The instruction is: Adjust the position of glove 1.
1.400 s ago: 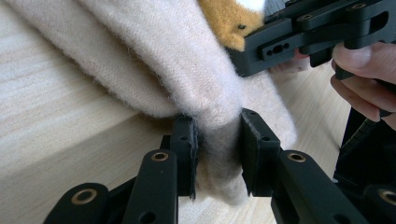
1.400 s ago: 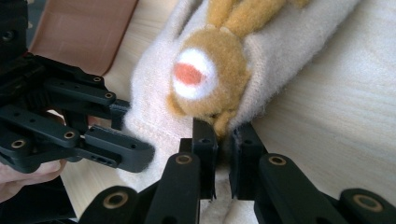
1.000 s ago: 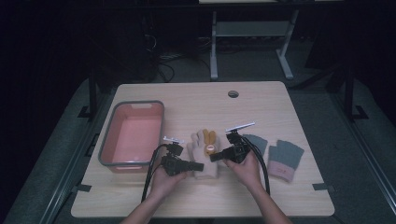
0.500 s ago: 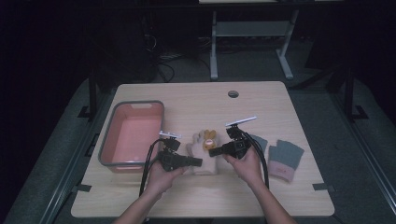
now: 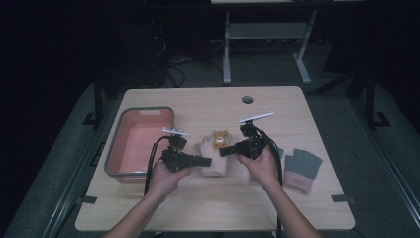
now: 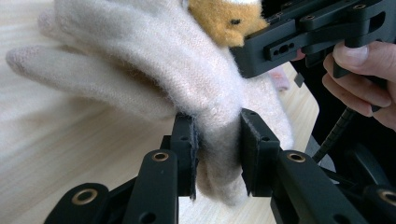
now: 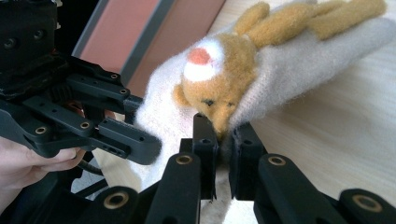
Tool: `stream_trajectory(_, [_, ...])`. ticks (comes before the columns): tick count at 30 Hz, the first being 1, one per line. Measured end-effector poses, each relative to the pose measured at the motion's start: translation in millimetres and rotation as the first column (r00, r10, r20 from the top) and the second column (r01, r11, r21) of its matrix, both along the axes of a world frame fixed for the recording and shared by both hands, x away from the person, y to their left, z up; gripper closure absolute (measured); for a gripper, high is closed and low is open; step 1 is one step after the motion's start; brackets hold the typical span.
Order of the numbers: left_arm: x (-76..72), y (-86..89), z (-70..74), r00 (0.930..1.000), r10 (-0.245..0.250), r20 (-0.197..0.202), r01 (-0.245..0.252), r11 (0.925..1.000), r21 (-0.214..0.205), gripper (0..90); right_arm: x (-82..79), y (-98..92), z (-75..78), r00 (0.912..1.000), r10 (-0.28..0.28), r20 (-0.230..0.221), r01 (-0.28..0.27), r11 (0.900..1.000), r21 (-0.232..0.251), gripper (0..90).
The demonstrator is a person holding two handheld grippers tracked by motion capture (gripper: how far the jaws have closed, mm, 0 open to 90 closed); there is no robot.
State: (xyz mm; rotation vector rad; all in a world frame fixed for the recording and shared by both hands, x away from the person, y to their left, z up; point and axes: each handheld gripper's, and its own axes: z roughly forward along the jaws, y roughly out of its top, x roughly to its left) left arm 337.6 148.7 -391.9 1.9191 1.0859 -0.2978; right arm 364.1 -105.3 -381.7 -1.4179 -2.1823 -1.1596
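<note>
Here fuzzy cream glove [image 6: 154,65] bunches between black tongs [image 6: 217,154].

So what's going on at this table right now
A person is holding a cream glove with a small orange bear on it between two handheld grippers. The left gripper is shut on one edge of the glove, and the right gripper is shut on the opposite edge, just below the bear. A pink tub sits to the left, and a pair of grey gloves lies to the right.

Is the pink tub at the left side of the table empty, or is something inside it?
Empty: in the high view the pink tub shows bare floor inside its grey rim, and the cream glove sits outside it, beside it.
</note>
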Motion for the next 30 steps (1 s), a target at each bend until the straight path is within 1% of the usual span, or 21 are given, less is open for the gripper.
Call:
stream_trajectory(3, [1.9,1.9,5.5,1.0000,-0.002,0.009,0.002,1.0000,0.002,69.7,2.0,1.7,6.4,0.9999,0.003,0.010,-0.003,1.0000,-0.007,82.9])
stream_trajectory(5, [4.2,4.7,10.2,1.0000,0.004,0.009,-0.004,0.9999,-0.012,69.7,3.5,2.8,10.5,0.9998,0.005,0.018,-0.004,1.0000,-0.006,82.9])
stream_trajectory(6, [4.2,4.7,10.2,1.0000,0.004,0.009,-0.004,0.9999,-0.012,69.7,3.5,2.8,10.5,0.9998,0.005,0.018,-0.004,1.0000,-0.006,82.9])
stream_trajectory(7, [5.0,5.5,11.5,0.9999,0.004,0.012,-0.004,0.9999,-0.012,69.7,5.4,4.4,14.9,0.9996,0.005,0.027,-0.005,1.0000,-0.006,82.9])
stream_trajectory(8, [6.1,6.8,13.8,0.9999,0.000,0.017,0.001,1.0000,-0.008,69.7,6.0,5.4,17.3,0.9997,0.005,0.026,-0.005,1.0000,-0.009,82.9])
stream_trajectory(15, [11.5,12.7,26.4,0.9995,0.007,0.031,-0.006,0.9998,-0.018,69.7,12.8,10.6,30.4,0.9990,0.012,0.042,-0.012,0.9999,0.002,82.9])
stream_trajectory(16, [12.3,13.7,28.2,0.9995,0.006,0.032,-0.006,0.9999,-0.016,69.7,14.0,11.4,31.9,0.9991,0.013,0.039,-0.013,0.9999,0.002,82.9])
stream_trajectory(19, [15.0,17.1,32.7,0.9992,0.005,0.040,-0.004,0.9998,-0.019,69.7,17.6,13.6,36.0,0.9985,0.020,0.051,-0.020,0.9998,0.000,82.9])
stream_trajectory(20, [15.6,18.3,34.3,0.9992,0.014,0.038,-0.013,0.9996,-0.027,69.7,18.5,14.5,37.8,0.9984,0.020,0.053,-0.020,0.9998,0.004,82.9])
stream_trajectory(21, [15.7,18.8,35.4,0.9993,0.018,0.034,-0.017,0.9994,-0.032,69.7,19.7,15.2,39.7,0.9983,0.023,0.053,-0.023,0.9997,0.008,82.9])
stream_trajectory(23, [16.7,21.0,38.4,0.9991,0.014,0.040,-0.013,0.9995,-0.028,69.7,21.0,16.8,42.4,0.9985,0.023,0.050,-0.024,0.9997,0.010,82.9])
stream_trajectory(25, [17.5,23.2,41.8,0.9988,0.010,0.047,-0.009,0.9996,-0.027,69.7,22.4,18.6,45.2,0.9979,0.027,0.059,-0.027,0.9996,0.010,82.9])
stream_trajectory(27, [18.0,25.2,45.0,0.9987,0.018,0.048,-0.016,0.9992,-0.036,69.7,23.5,20.3,48.9,0.9976,0.027,0.063,-0.028,0.9995,0.012,82.9])
stream_trajectory(28, [18.3,26.4,46.8,0.9985,0.021,0.051,-0.020,0.9991,-0.038,69.7,23.9,21.1,50.9,0.9980,0.026,0.058,-0.027,0.9995,0.016,82.9])
stream_trajectory(30, [18.6,27.8,49.4,0.9983,0.024,0.053,-0.022,0.9990,-0.038,69.7,25.4,23.3,54.5,0.9971,0.032,0.070,-0.033,0.9994,0.013,82.9])
